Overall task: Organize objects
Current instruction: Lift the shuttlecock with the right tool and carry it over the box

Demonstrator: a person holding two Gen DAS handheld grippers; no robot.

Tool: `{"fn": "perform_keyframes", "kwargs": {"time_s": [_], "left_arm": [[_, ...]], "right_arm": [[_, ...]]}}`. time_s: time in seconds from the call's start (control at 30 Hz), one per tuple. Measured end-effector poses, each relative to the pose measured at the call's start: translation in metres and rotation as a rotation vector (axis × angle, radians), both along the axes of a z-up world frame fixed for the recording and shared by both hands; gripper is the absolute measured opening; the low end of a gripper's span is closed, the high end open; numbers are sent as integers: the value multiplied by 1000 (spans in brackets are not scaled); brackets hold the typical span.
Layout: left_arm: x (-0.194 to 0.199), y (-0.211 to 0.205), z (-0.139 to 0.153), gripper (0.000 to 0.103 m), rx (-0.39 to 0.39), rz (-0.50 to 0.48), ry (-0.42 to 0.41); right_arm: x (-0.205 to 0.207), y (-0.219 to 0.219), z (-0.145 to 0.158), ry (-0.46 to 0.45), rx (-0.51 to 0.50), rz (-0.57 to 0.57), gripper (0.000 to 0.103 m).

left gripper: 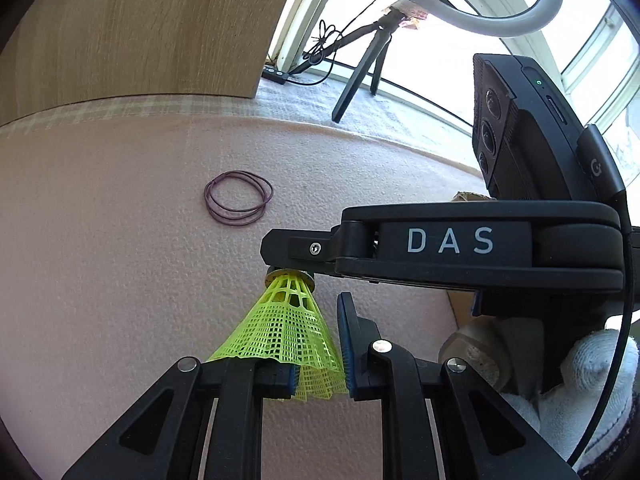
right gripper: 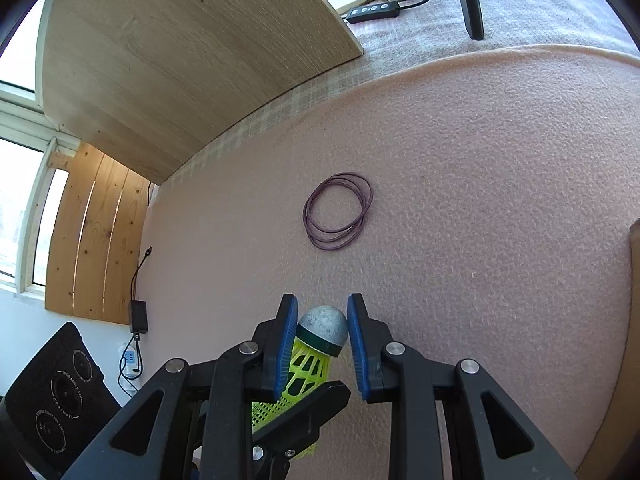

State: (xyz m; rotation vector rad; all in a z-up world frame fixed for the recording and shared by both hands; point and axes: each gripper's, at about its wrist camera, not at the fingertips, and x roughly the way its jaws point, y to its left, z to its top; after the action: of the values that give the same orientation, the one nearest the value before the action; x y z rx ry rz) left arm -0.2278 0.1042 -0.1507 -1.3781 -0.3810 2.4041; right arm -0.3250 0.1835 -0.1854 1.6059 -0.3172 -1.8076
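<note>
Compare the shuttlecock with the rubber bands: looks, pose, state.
The shuttlecock is a bright yellow-green mesh cone with a grey rounded tip; the rubber bands are thin dark purple loops. The shuttlecock is pinched between both grippers, the left gripper on its skirt and the right gripper on its tip; the rubber bands lie flat and untouched on the pink mat. The shuttlecock is one piece; the rubber bands are several overlapping rings.

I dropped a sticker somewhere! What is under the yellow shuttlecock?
Under the shuttlecock only the pink mat shows. Both grippers hold it up. The mat right beneath its skirt is covered, so a sticker there cannot be seen.
</note>
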Motion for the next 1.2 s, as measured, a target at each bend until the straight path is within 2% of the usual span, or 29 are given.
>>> {"fn": "perform_keyframes", "kwargs": {"time_s": [0.47,0.87,1.2], "left_arm": [[27,95,48,17,15,-179,94],[35,180,63,17,13,-320,118],[31,226,63,17,-9,-378,123]], "right_arm": [[16,104,54,129,-21,-107,23],[17,192,64,165,-33,-215,23],[15,233,67,196,-2,-252,23]]}}
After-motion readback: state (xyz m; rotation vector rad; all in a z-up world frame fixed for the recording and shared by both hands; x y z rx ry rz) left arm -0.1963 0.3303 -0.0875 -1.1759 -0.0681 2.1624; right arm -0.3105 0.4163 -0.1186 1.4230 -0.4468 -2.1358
